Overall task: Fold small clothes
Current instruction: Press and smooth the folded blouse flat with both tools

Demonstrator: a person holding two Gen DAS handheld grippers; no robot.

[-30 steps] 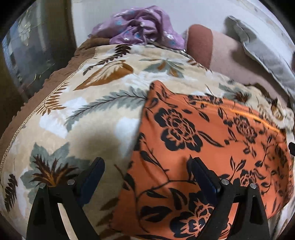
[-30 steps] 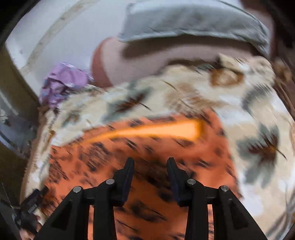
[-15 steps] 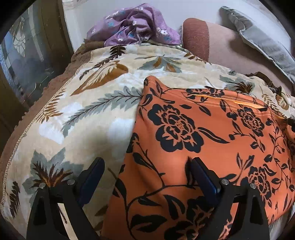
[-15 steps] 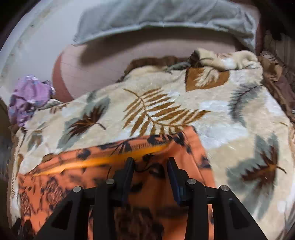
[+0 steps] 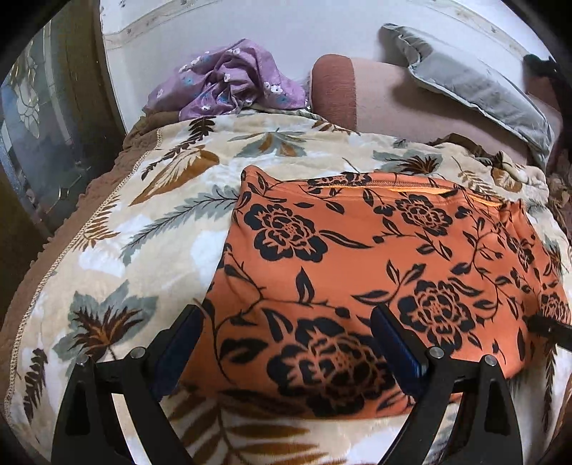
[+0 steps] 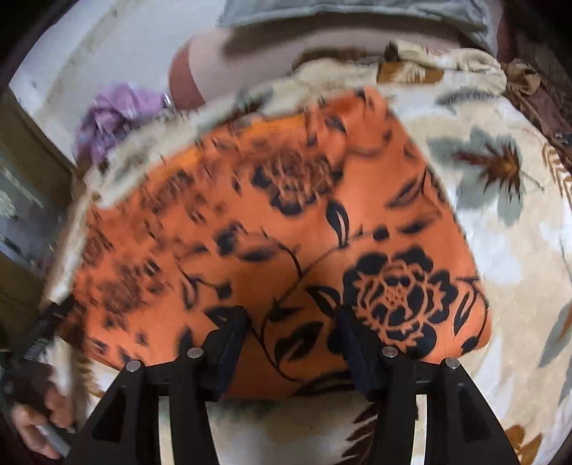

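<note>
Folded orange garment with black floral print (image 5: 375, 264) lies flat on leaf-patterned cream blanket (image 5: 150, 229); left gripper (image 5: 286, 343) gapes empty, right gripper (image 6: 291, 343), just widening, clasps nothing.

Pale wall (image 5: 321, 32), grey pillow (image 5: 475, 82), leaf-print blanket (image 5: 118, 229)

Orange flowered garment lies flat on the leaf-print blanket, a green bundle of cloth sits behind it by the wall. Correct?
Not quite: the bundle of cloth is purple, not green, as the left wrist view shows. The orange flowered garment does lie flat on the leaf-print blanket.
</note>
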